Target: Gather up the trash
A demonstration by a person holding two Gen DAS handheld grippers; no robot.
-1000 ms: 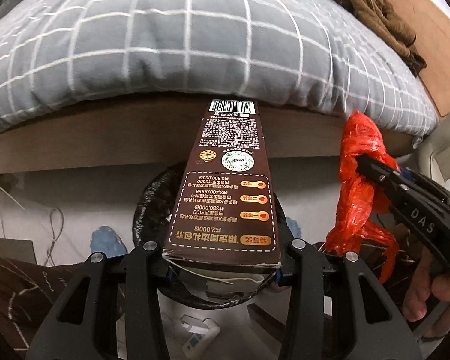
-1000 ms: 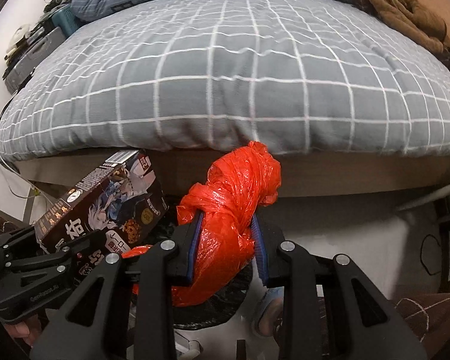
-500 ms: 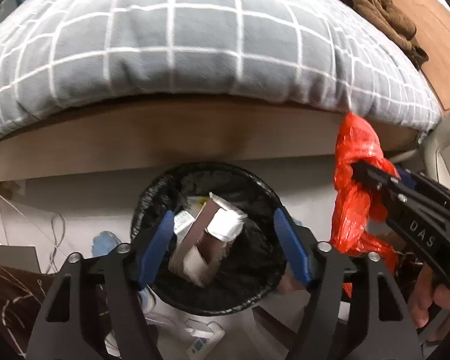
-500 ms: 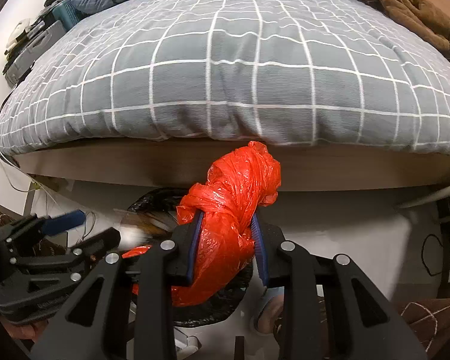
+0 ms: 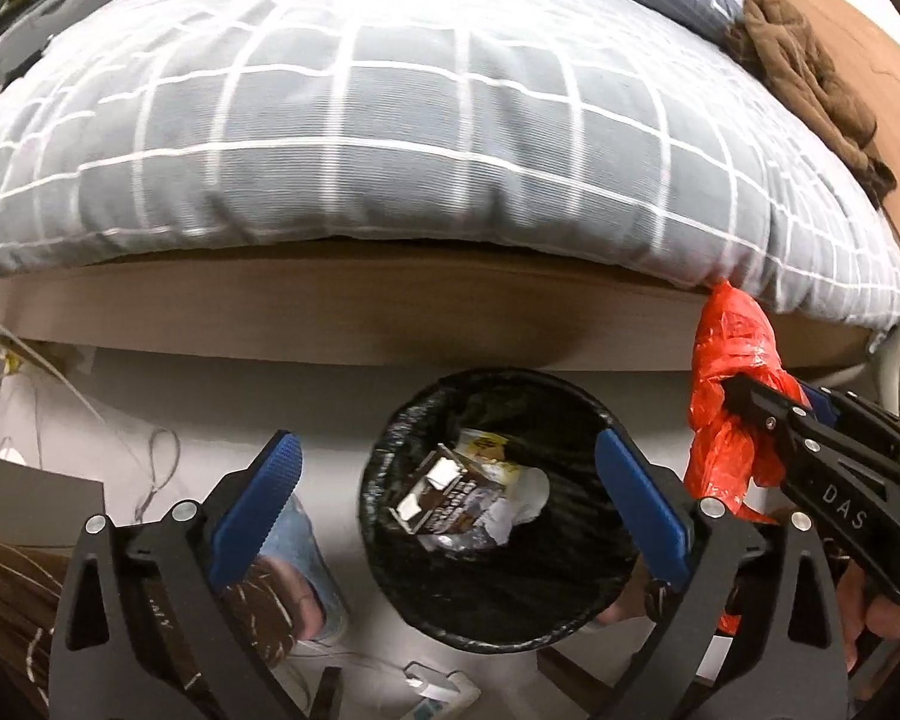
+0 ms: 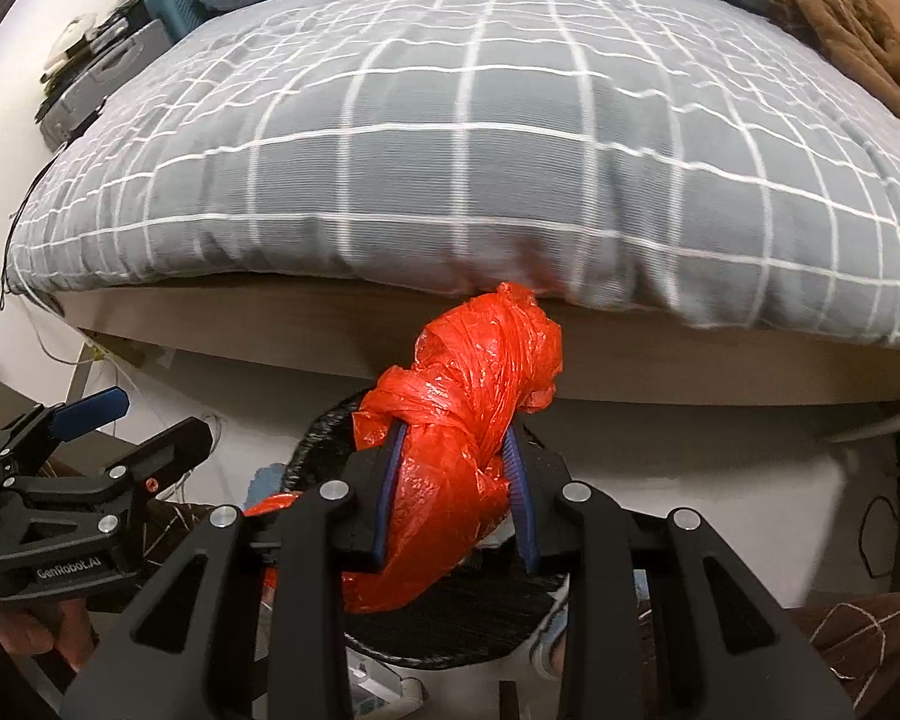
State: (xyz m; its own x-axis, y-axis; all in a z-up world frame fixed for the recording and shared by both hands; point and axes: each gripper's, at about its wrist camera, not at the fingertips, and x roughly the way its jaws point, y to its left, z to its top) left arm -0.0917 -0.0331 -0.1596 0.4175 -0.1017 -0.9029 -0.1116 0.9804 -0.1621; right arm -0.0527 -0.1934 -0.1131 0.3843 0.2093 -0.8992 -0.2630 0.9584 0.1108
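Note:
A round bin lined with a black bag (image 5: 594, 606) stands on the floor against the bed frame. The brown carton (image 5: 444, 501) lies inside it among white scraps. My left gripper (image 5: 447, 480) hangs above the bin's left part, its jaws opening wide with nothing between the blue pads. My right gripper (image 6: 456, 498) is shut on a knotted red plastic bag (image 6: 468, 420) and holds it over the bin (image 6: 450, 624), most of which the bag hides. In the left wrist view that red bag (image 5: 726, 420) hangs just right of the bin's rim.
The bed with a grey checked duvet (image 5: 420, 120) overhangs a wooden frame (image 5: 330, 312) right behind the bin. A foot in a light blue slipper (image 5: 294, 546) stands left of the bin. Cables (image 5: 150, 462) trail on the floor at left, and small white items (image 5: 438, 690) lie in front.
My left gripper let go of the brown carton, which dropped into the bin, and its jaws spread wide. The right gripper with the red bag shifted closer over the bin.

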